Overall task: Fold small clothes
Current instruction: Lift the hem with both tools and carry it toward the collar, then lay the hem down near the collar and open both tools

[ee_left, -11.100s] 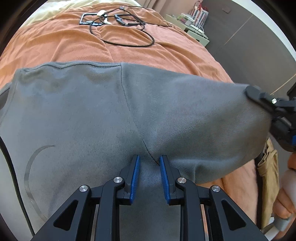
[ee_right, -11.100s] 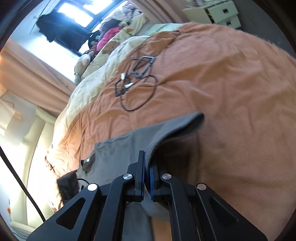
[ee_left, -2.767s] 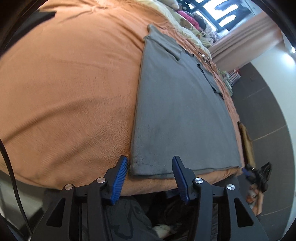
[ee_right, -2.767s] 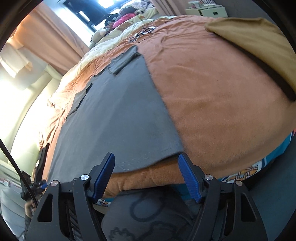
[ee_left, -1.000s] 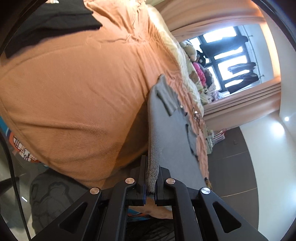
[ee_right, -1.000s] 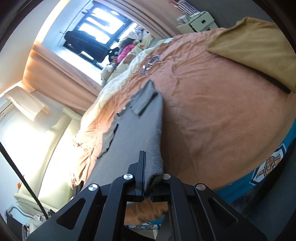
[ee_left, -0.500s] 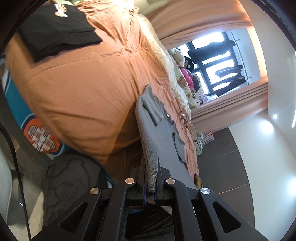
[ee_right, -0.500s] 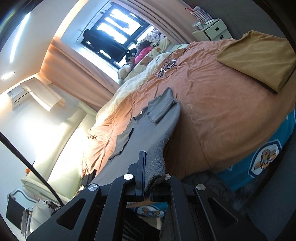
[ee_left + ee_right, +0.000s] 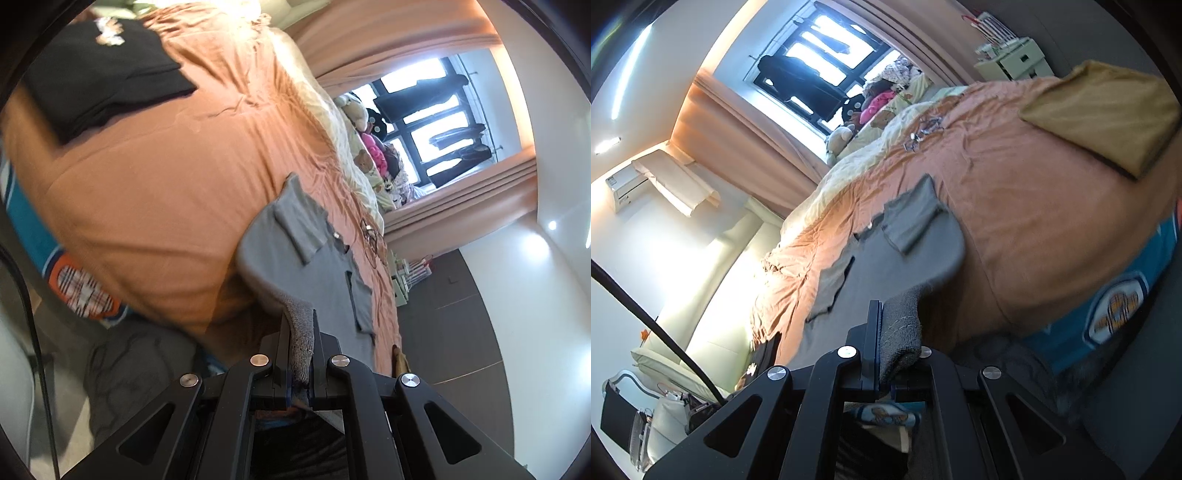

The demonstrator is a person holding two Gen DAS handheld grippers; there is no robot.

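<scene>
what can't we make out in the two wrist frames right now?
- Left wrist: the grey shirt hem inside the left gripper is hidden by the fingers.
- Right wrist: same at the right gripper; the hem corner bunches over one finger.
- Left wrist: the print on the black folded garment is blurred.
- Both views: the small items by the shirt collar are too small to identify.

Grey shirt [image 9: 317, 273], sleeves folded in, hem corners lifted off orange bedspread [image 9: 155, 177].
</scene>
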